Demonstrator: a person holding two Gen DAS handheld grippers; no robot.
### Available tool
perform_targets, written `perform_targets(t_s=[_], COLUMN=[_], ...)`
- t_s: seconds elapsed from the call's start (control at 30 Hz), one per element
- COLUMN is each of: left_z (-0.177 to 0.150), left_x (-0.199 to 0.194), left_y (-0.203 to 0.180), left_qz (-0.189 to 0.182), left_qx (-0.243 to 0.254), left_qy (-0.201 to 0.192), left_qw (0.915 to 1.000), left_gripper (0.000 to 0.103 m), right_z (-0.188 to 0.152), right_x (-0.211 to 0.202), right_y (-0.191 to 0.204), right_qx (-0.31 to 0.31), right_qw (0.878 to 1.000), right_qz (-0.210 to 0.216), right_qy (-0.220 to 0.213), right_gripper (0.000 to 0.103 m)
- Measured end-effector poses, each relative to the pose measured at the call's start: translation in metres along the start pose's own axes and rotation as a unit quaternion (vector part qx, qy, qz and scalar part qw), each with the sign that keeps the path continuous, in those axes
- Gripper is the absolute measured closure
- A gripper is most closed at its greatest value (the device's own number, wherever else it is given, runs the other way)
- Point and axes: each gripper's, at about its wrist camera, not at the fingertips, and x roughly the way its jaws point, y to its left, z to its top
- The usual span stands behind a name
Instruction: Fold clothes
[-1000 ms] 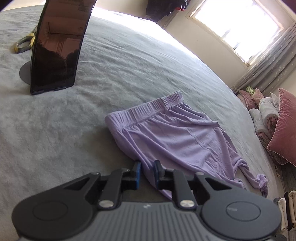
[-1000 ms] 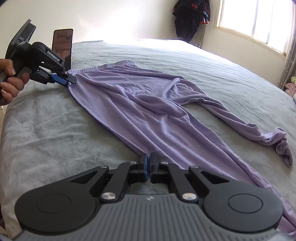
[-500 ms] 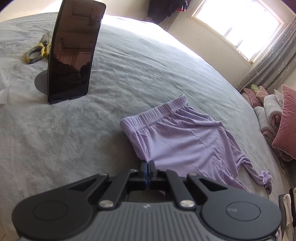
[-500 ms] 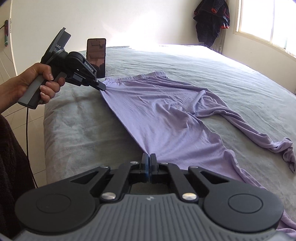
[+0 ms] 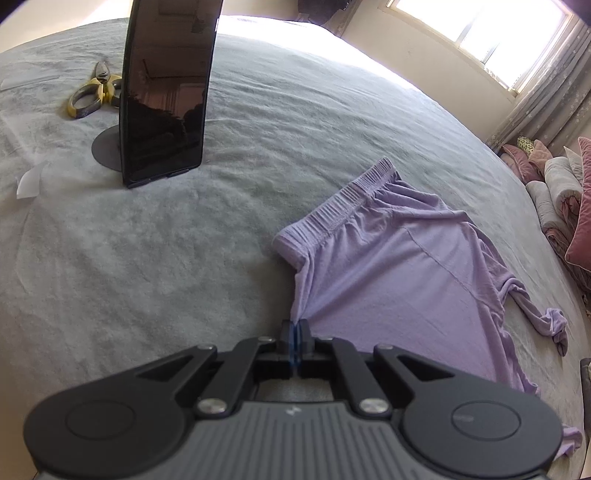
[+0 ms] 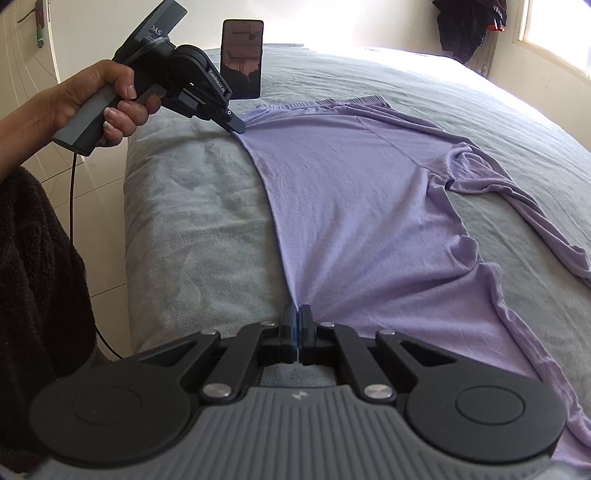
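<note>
The trousers (image 6: 369, 221) are seen in plain lilac, the bed (image 5: 147, 258) in grey-green. The tongs (image 5: 295, 332) are black with blue pads. The phone (image 5: 166, 92) is black; the scissors (image 5: 88, 98) are yellow-handled.

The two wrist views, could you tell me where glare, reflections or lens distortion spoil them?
Left wrist view: the window is blown out and washes the far bed; the dark phone mirrors the room and bows from fisheye. Right wrist view: glare whitens the far wall and bed edge beyond the purple trousers; the frame corners are dark.
</note>
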Motion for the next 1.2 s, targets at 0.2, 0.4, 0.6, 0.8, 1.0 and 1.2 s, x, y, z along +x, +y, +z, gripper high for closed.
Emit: perform_targets(t_s=[0.2, 0.4, 0.6, 0.8, 1.0, 1.2], left_z=[0.002, -0.003, -0.018, -0.036, -0.059, -0.091], left_x=[-0.015, -0.026, -0.020, -0.009, 0.000, 0.009], left_y=[-0.006, -0.036, -0.083, -0.135, -0.189, -0.252], left_qz=[0.009, -0.043, -0.093, -0.129, -0.163, -0.191], left_qx=[0.006, 0.051, 0.110, 0.170, 0.230, 0.307], left_qy=[-0.028, -0.036, -0.010, 0.016, 0.030, 0.040], left_qw=[0.9995, 0.9971, 0.9896, 0.9768, 0.9589, 0.9313], left_gripper=[0.076, 0.071, 0.069, 0.069, 0.065, 0.062], right_z=[0.001, -0.005, -0.016, -0.032, -0.055, -0.092], right_x=[-0.009, -0.027, -0.040, -0.063, -0.091, -0.128], right_y=[-0.003, -0.014, -0.037, -0.062, -0.098, -0.141], right_qx=[0.010, 0.019, 0.051, 0.086, 0.128, 0.200], right_qw=[1.000, 0.999, 0.996, 0.989, 0.977, 0.953], right_qz=[0.000, -0.030, -0.067, -0.105, -0.159, -0.212], right_qy=[-0.012, -0.034, -0.039, -0.053, -0.064, -0.084], right_gripper=[0.086, 0.058, 0.058, 0.058, 0.058, 0.058])
